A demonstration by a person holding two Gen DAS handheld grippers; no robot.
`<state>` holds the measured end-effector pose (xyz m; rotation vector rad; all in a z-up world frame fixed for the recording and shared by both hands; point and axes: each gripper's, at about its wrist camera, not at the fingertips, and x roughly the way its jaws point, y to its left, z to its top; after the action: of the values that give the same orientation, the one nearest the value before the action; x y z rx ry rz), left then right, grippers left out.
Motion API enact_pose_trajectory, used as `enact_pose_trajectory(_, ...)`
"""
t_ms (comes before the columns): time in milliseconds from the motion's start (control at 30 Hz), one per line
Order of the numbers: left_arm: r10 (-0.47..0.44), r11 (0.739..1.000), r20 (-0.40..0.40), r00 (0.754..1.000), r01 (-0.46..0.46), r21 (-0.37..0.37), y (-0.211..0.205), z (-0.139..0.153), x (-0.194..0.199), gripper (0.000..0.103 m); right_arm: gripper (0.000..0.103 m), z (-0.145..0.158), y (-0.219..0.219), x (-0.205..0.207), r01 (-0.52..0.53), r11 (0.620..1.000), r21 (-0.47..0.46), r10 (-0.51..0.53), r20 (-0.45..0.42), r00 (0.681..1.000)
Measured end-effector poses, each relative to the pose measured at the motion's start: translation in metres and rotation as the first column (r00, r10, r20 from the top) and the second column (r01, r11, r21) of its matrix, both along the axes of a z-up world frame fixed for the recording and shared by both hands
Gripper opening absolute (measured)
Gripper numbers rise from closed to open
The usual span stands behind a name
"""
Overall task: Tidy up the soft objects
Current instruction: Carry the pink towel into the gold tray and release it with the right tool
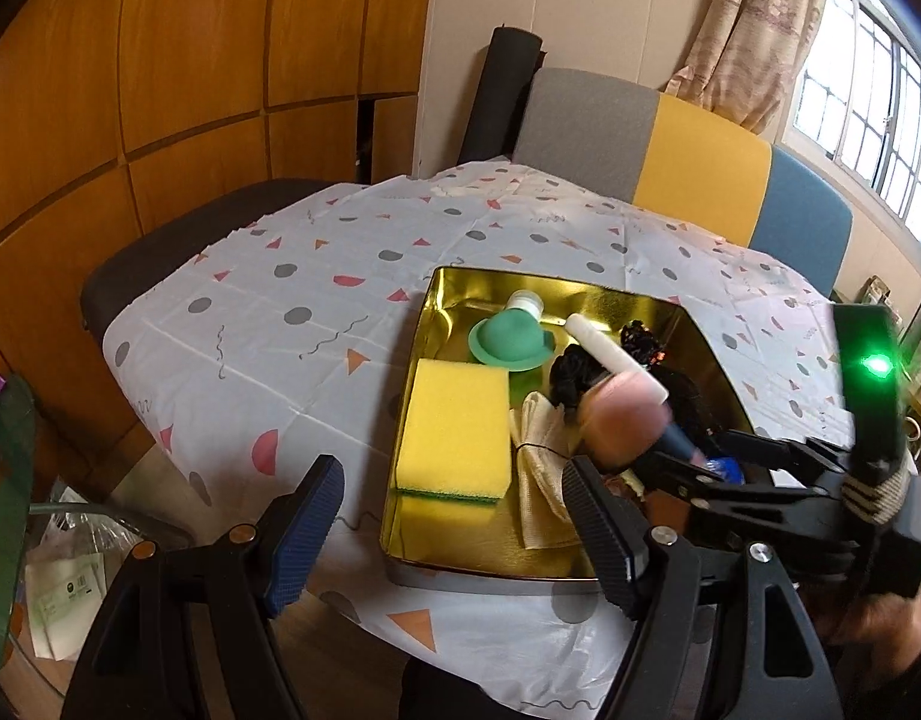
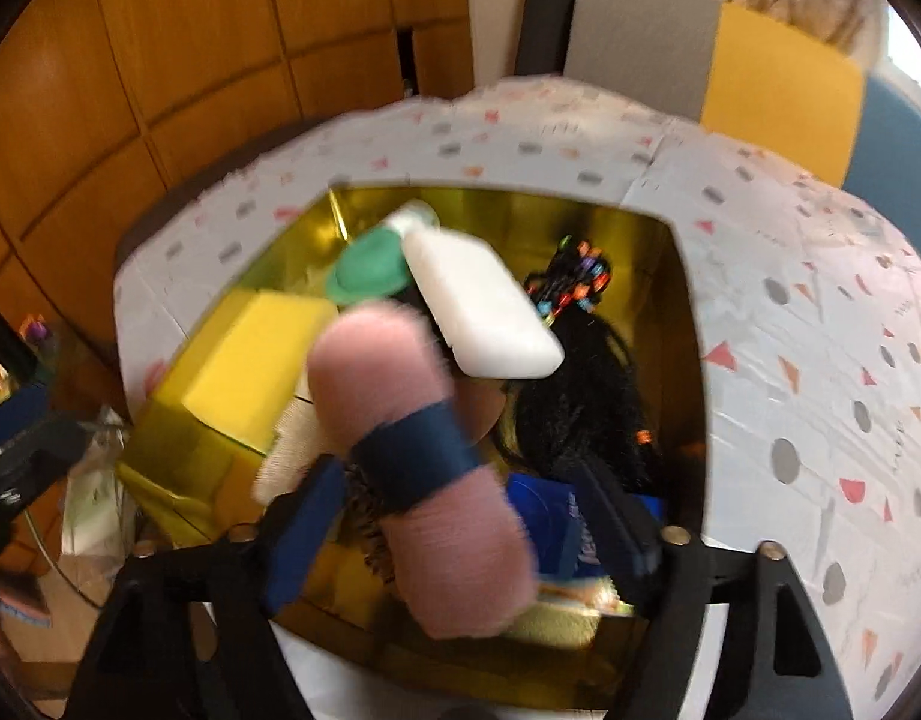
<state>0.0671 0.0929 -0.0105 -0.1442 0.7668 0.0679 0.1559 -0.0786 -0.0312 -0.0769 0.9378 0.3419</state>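
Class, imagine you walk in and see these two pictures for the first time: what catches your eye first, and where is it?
First, the gold tray on the patterned tablecloth, crowded with a yellow sponge, a green hat and a black wig. Then the pink yarn with its dark band, blurred, in front of the right gripper above the tray, beside a white bottle.

Both wrist views above gold tray (image 1: 688, 324)
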Motion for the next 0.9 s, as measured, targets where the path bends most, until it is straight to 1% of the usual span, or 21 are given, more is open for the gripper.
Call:
enact_pose_trajectory(67,0.004,1.0,0.008,1.0,-0.004,0.012,-0.003,0.004,-0.003,0.077,0.085,0.008,-0.006,-0.012,0.025,1.0,0.01,-0.025,0.036,0.999)
enact_pose_trajectory(167,0.008,0.999,0.019,1.0,-0.009,0.042,-0.01,0.008,-0.009,0.077,0.09,0.018,-0.017,-0.033,0.092,0.996,0.019,-0.093,0.093,0.991)
enact_pose_trajectory(200,0.011,0.998,0.033,0.999,-0.013,0.059,-0.013,0.011,-0.014,0.077,0.092,0.021,-0.021,-0.04,0.114,0.993,0.018,-0.115,0.109,0.987)
enact_pose_trajectory(300,0.014,0.997,0.049,0.999,-0.018,0.078,-0.02,0.014,-0.022,0.077,0.096,0.028,-0.032,-0.062,0.189,0.982,-0.003,-0.186,0.171,0.968)
enact_pose_trajectory(400,0.021,0.995,0.075,0.997,-0.028,0.093,-0.028,0.017,-0.032,0.077,0.099,0.032,-0.041,-0.078,0.234,0.972,-0.007,-0.228,0.195,0.954)
enact_pose_trajectory(500,0.027,0.993,0.1,0.995,-0.038,0.113,-0.035,0.019,-0.04,0.077,0.099,0.035,-0.044,-0.091,0.248,0.969,-0.009,-0.241,0.211,0.947)
enact_pose_trajectory(633,0.037,0.991,0.098,0.995,-0.05,0.128,-0.042,0.02,-0.045,0.077,0.099,0.037,-0.045,-0.097,0.253,0.968,0.002,-0.247,0.227,0.942)
enact_pose_trajectory(900,0.047,0.993,0.087,0.995,-0.057,0.107,-0.04,0.02,-0.047,0.077,0.099,0.044,-0.042,-0.103,0.258,0.966,0.002,-0.249,0.264,0.932)
